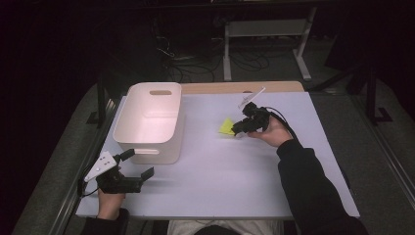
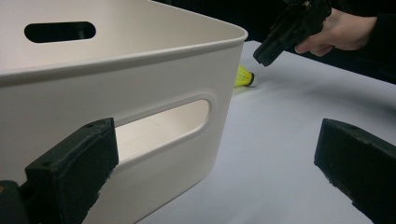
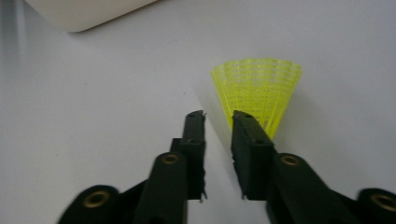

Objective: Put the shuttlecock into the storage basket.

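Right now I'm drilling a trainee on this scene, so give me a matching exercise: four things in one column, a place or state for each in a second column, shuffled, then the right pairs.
Things
1. bin
2. shuttlecock
3. left gripper
4. right gripper

Places or states
A. yellow, lying on the table
B. jaws wide apart, by the bin's near wall
C. white, with slot handles
D. jaws nearly together, next to the shuttlecock

Pairs: 1-C, 2-A, 3-B, 4-D

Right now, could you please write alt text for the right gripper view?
The right hand-held gripper, jaws slightly apart, points at a yellow shuttlecock lying on a pale table. A corner of a white bin shows at the top.
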`<state>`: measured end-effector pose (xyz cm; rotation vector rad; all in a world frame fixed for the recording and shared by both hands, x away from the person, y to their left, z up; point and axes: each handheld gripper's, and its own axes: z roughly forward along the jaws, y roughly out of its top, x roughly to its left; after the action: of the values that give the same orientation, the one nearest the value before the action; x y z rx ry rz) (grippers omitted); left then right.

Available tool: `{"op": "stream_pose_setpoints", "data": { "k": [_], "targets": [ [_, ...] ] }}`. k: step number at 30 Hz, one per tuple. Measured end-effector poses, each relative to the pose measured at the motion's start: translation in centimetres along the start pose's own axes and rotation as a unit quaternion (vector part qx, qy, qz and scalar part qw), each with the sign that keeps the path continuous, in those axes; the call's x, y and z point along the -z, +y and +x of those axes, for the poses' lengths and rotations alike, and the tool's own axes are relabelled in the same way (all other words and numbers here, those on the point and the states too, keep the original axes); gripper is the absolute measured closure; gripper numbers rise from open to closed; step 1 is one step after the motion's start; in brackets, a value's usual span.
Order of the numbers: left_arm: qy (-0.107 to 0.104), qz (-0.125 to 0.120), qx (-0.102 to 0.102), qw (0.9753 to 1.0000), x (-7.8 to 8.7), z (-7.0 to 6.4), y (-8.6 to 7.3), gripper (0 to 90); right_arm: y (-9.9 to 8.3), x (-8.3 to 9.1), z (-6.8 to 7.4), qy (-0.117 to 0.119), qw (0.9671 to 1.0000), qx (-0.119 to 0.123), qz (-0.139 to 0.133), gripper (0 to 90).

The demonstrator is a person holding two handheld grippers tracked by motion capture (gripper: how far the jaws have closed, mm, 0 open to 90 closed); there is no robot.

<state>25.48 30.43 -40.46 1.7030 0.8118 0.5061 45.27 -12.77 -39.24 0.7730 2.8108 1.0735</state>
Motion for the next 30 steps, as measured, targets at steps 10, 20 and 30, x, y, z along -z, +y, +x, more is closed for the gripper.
{"op": "stream_pose_setpoints", "data": {
  "k": [10,20,30],
  "targets": [
    [-0.003,0.0,0.001,1.0,0.0,0.0,0.0,0.0,0.1,0.3,-0.5,0.006,0.9998,-0.016,0.012,17.1],
    [-0.004,-0.001,0.001,1.0,0.0,0.0,0.0,0.0,0.7,0.6,-1.1,-0.004,0.9998,-0.016,0.014,0.0],
    [-0.002,-0.001,0.0,1.0,0.1,0.0,0.0,0.0,1.2,0.6,-1.8,-0.011,0.9998,-0.014,0.006,0.0]
  ]
}}
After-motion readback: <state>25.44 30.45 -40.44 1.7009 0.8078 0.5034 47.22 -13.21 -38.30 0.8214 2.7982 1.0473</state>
